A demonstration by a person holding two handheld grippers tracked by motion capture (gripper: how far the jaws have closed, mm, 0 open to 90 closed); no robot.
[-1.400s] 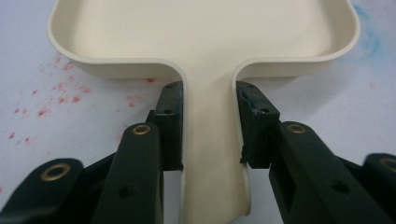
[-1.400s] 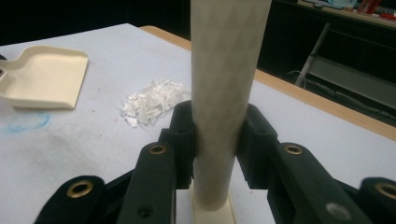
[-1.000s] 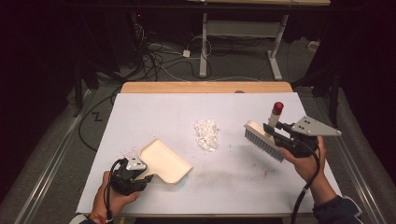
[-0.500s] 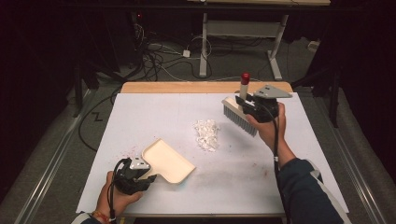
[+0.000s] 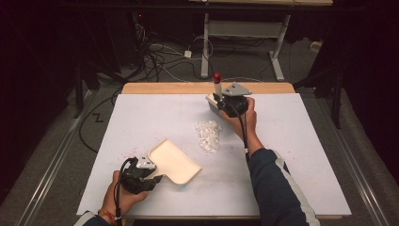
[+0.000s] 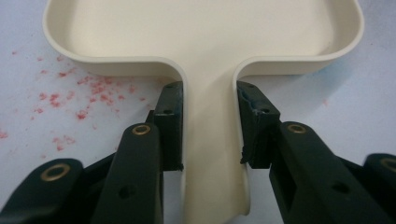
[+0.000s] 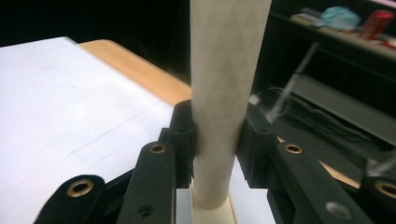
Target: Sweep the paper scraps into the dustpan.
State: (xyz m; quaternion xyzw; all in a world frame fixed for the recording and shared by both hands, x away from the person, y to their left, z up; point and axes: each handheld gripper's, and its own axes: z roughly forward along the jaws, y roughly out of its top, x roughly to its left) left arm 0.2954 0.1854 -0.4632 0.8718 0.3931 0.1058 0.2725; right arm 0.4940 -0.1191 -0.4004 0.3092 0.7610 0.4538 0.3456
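A cream dustpan (image 5: 176, 162) lies flat on the white table cover (image 5: 291, 141) at the near left. My left gripper (image 5: 154, 175) is shut on its handle; in the left gripper view the black pads (image 6: 170, 123) press both sides of the dustpan handle (image 6: 210, 154). A small pile of white scraps (image 5: 208, 134) sits mid-table. Just beyond the pile, my right gripper (image 5: 221, 101) is shut on a brush with a red-tipped handle (image 5: 217, 84) that stands upright. In the right gripper view the cream brush handle (image 7: 224, 70) rises between the jaws.
Red specks (image 6: 88, 88) dot the cover left of the dustpan. The wooden table edge (image 5: 188, 88) runs along the far side. Beyond it are floor cables (image 5: 160, 61) and a desk frame (image 5: 277, 42). Dark floor surrounds the table.
My right hand has carried the brush from the table's right side leftward and farther away, to just behind the scrap pile. The left gripper and dustpan have stayed put.
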